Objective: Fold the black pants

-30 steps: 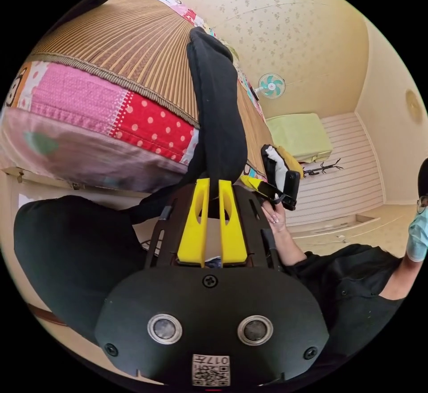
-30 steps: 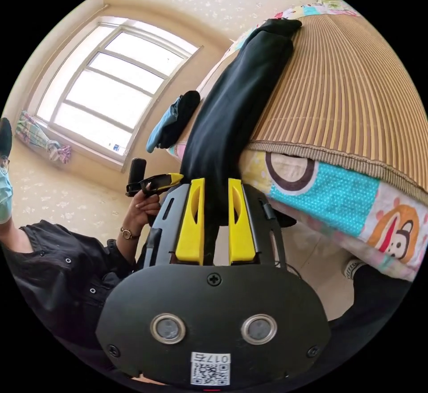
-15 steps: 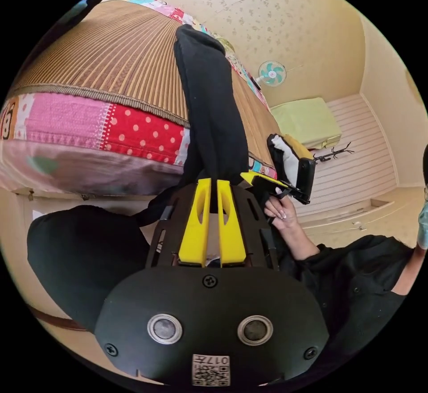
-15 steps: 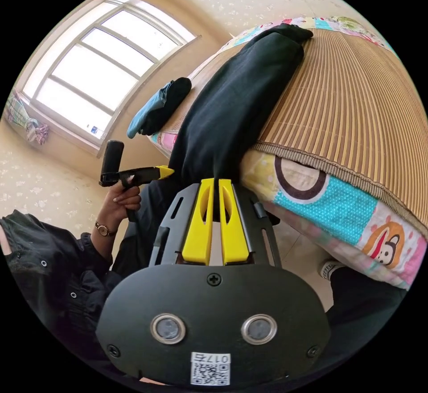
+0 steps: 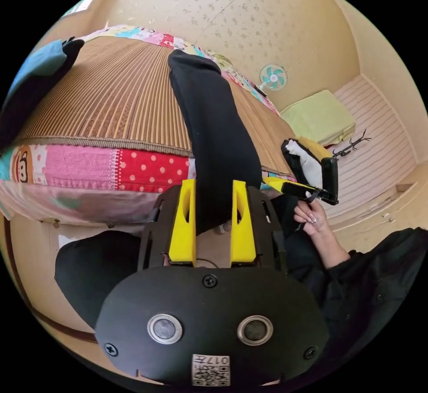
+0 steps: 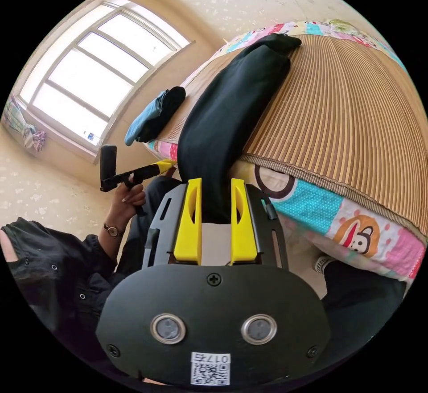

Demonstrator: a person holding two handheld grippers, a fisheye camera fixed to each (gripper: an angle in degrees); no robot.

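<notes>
The black pants (image 5: 214,125) lie as one long dark strip across the woven mat (image 5: 120,98) on the bed (image 5: 89,174). Their far end sits up near 12 o'clock in the left gripper view, and their near end hangs over the bed edge toward 6 o'clock. In the right gripper view the same strip (image 6: 232,103) runs from about 1 o'clock down to the centre.

The left tongs (image 5: 213,188) stand with the yellow jaws well apart, the hanging cloth between them but neither jaw pressing on it. The right tongs (image 6: 215,185) are likewise spread, the pants end between the jaws and ungripped. The right tongs also appear at 3 o'clock in the left gripper view (image 5: 274,183), held in a hand (image 5: 312,219).

The main risk, as I judge it, is weight: with neither pair of tongs clamped, the overhanging end may drag the strip off the smooth mat toward the floor. A closing jaw might also catch only one layer, so the lift would skew the fold or open the legs. The dark folded clothing (image 6: 156,114) near the bed edge at 10 o'clock could be brushed if the strip swings sideways.
</notes>
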